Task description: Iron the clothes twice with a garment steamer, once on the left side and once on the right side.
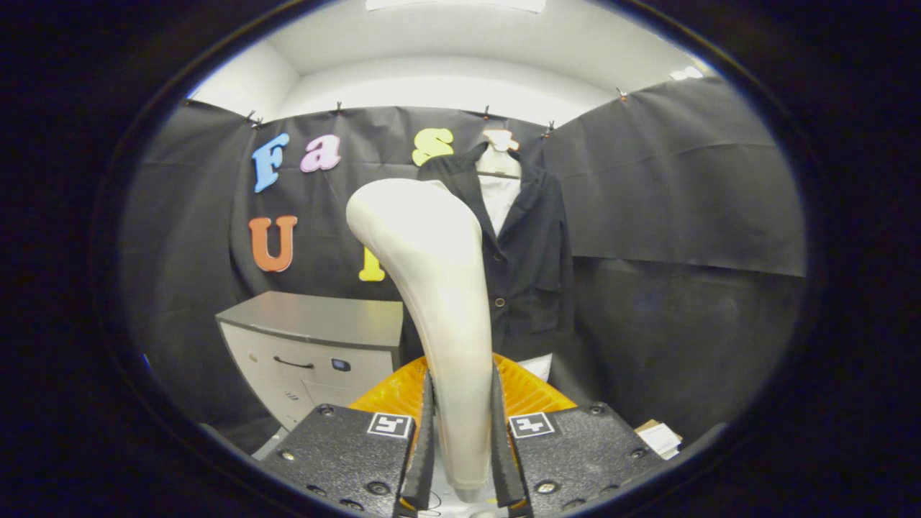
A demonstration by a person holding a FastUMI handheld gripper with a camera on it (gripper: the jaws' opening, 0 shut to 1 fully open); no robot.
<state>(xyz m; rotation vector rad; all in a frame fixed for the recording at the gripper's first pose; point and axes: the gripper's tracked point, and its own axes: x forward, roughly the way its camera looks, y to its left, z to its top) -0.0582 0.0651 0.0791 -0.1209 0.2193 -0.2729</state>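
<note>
A: What is the gripper (460, 432) doing?

B: Its two fingers pinch the handle of the garment steamer (432, 288), one pressed against each side. The steamer is smooth, glossy and cream-white, a narrow stem between the jaws that rises and swells into a rounded, curved head.

A: And the clothes?

B: A black jacket (529, 259) hangs on a hanger (498, 155) against the booth's cloth wall, well beyond the fingers. It looks matte and soft, open at the collar over something white, with buttons down the front. The steamer's head stands in front of its left part and hides it.

A: Anything else?

B: A ribbed orange piece (529, 392) just behind the stem, and a grey cabinet (309, 338) with a drawer handle, off to the left beyond the fingers.
</note>
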